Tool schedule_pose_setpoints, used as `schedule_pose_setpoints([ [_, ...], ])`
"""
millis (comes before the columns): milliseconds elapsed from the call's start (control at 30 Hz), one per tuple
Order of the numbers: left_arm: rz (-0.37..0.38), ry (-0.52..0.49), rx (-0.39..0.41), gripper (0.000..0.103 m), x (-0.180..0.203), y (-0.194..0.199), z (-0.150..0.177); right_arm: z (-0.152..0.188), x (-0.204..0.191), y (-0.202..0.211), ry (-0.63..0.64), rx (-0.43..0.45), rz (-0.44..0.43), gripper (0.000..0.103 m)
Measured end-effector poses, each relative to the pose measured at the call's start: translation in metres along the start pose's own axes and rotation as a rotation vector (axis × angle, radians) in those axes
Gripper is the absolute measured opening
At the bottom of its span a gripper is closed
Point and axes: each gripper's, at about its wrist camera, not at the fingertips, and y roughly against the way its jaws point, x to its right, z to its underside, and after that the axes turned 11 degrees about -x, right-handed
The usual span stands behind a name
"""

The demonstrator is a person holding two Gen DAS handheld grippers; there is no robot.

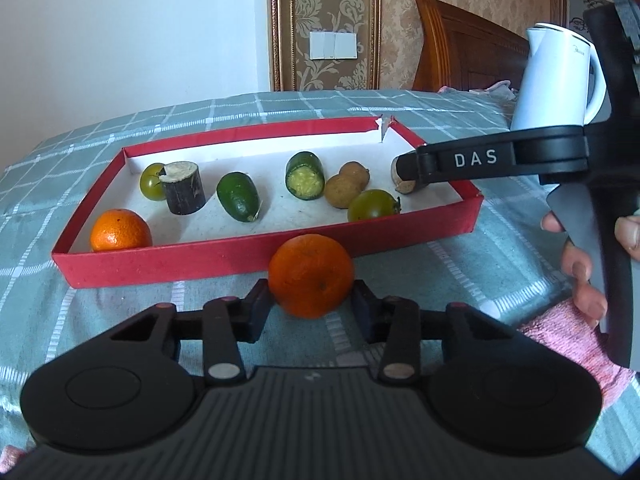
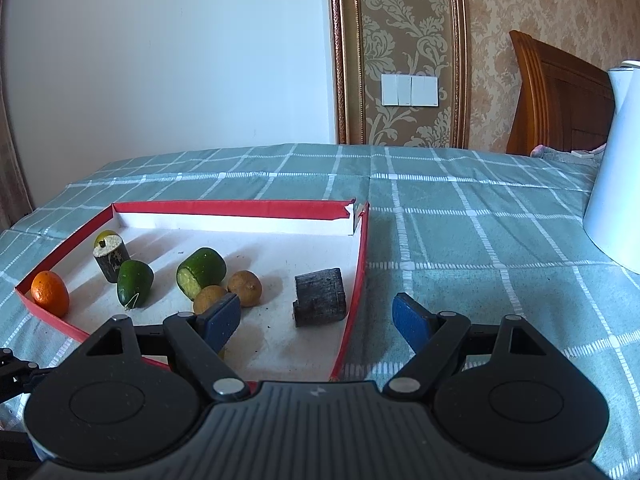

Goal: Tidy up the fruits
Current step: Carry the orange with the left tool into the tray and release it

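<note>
A red tray [image 1: 200, 258] with a white floor lies on the bed. It holds an orange [image 1: 120, 230], green tomatoes [image 1: 374, 205], two cucumber pieces [image 1: 305, 176], two longans [image 1: 344, 190] and a dark sugarcane stub [image 1: 185, 187]. My left gripper [image 1: 311, 304] is shut on a second orange [image 1: 311, 274], just in front of the tray's near wall. My right gripper [image 2: 320, 318] is open and empty above the tray's right end, over another sugarcane piece [image 2: 320, 296]. The tray [image 2: 356, 272] and its fruits also show in the right wrist view.
A white electric kettle [image 1: 558, 80] stands on the bed right of the tray, also in the right wrist view [image 2: 616, 184]. The green checked bedspread [image 2: 460, 232] covers the bed. A wooden headboard [image 1: 464, 44] is behind. A pink cloth [image 1: 568, 336] lies at the right.
</note>
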Motion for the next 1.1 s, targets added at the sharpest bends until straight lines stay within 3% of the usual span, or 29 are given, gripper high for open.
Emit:
schedule_pose_setpoints([
  [300, -0.012, 0.009, 0.054, 0.040, -0.005, 0.025, -0.003, 0.000, 0.000, 0.001, -0.001, 0.001, 0.001, 0.083],
  [500, -0.058, 0.054, 0.090, 0.040, -0.020, 0.033, -0.018, 0.001, -0.001, 0.000, 0.005, -0.009, 0.005, 0.083],
  [1100, -0.187, 0.148, 0.099, 0.040, -0.058, -0.002, -0.048, 0.002, -0.004, -0.004, 0.025, -0.017, 0.015, 0.083],
])
